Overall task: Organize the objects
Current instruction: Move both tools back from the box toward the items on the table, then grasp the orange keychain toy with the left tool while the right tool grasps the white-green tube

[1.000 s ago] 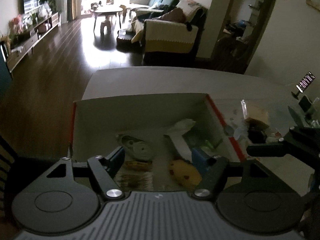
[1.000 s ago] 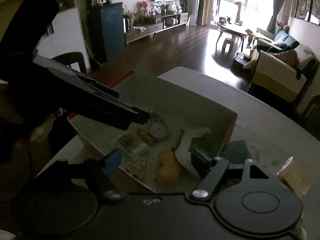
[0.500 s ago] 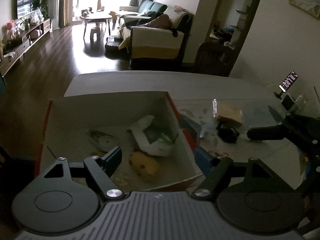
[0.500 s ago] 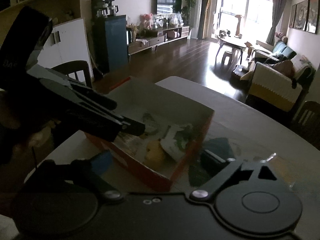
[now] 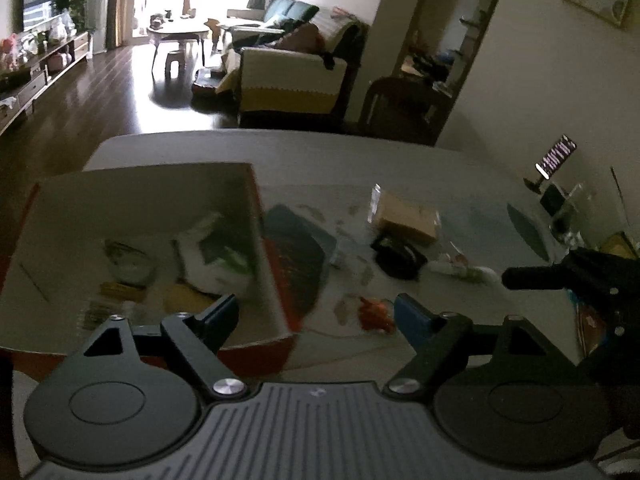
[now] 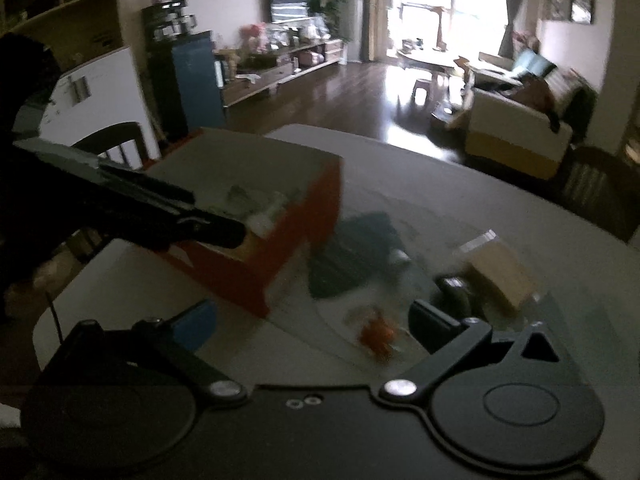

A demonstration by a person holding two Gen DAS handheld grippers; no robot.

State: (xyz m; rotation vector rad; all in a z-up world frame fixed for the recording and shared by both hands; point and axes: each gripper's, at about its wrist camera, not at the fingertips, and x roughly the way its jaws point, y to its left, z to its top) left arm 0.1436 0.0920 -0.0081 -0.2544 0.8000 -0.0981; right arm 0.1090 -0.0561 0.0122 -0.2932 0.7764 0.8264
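Both grippers are spread wide and hold nothing. The left gripper (image 5: 316,314) straddles the red box (image 5: 280,276) wall; the right gripper (image 6: 314,322) hovers near the orange item (image 6: 376,338) on the table (image 6: 460,204). Risk: image blur suggests speed, so descending jaws may clip the box or scatter loose items

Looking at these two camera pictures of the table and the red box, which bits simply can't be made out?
- Box contents: left wrist view, dim and smeared; a white wrapper shows, the rest is unclear.
- Small orange thing on the table: right wrist view, motion blur hides what it is.
- Dark object beside the tan packet: too dark to identify.
- Box's near corner: left wrist view, hidden behind the left gripper.
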